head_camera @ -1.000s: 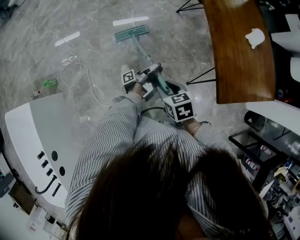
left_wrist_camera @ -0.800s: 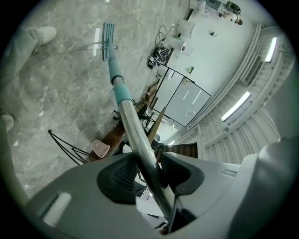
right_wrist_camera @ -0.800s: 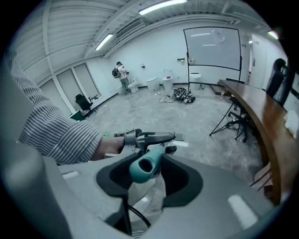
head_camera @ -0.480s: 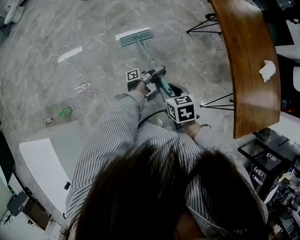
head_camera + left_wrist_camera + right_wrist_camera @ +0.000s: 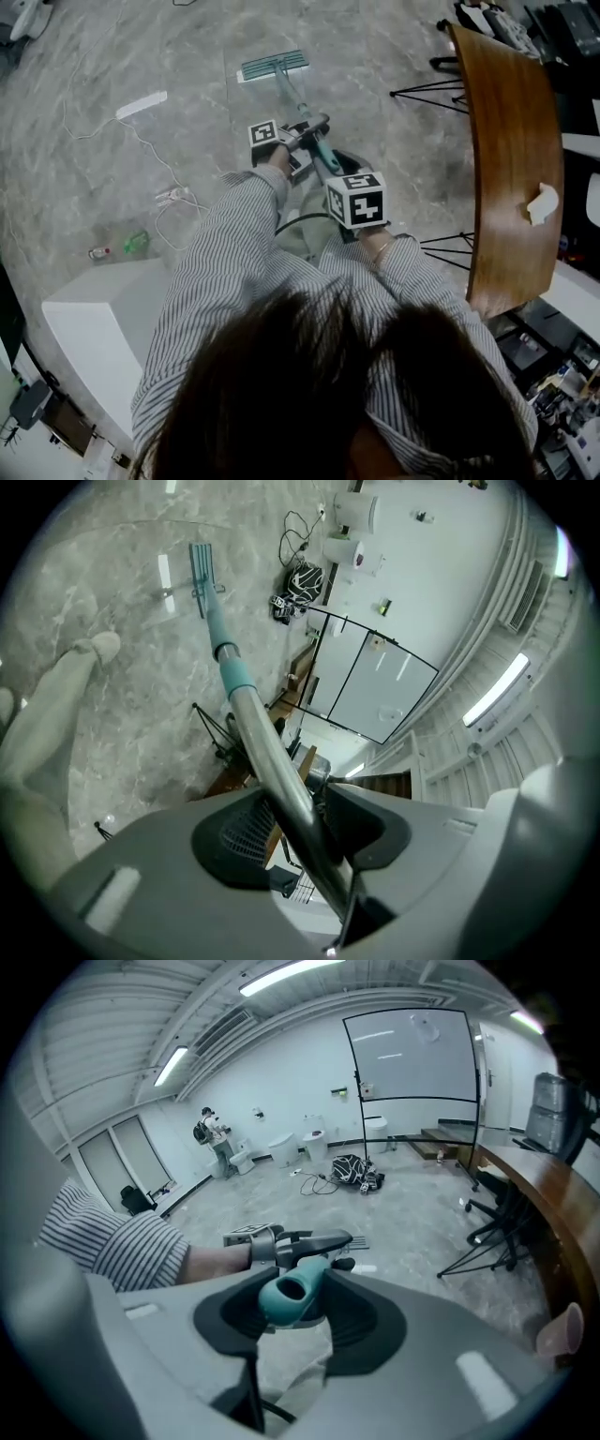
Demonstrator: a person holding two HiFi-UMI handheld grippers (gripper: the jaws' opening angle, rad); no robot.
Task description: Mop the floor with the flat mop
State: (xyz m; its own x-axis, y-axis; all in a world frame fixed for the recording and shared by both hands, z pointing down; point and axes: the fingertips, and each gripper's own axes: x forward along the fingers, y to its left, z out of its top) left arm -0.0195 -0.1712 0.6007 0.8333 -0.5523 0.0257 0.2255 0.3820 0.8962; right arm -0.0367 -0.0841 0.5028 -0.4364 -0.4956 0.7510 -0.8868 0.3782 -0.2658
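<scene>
Grey marbled floor [image 5: 84, 84], curved wooden table [image 5: 511, 141] on thin black legs, loose white cable [image 5: 173, 195], white walls [image 5: 281, 1082], black-framed glass panel [image 5: 412, 1054], ceiling strip lights [image 5: 291, 971]

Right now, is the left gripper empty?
No, the left gripper is shut on the flat mop, with its metal pole between the jaws.

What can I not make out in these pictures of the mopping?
- Mop head: pad underside faces the floor, every view.
- Right gripper: in the head view its marker cube covers the jaws on the mop handle.
- Small green item on the floor: too small to identify, head view.
</scene>
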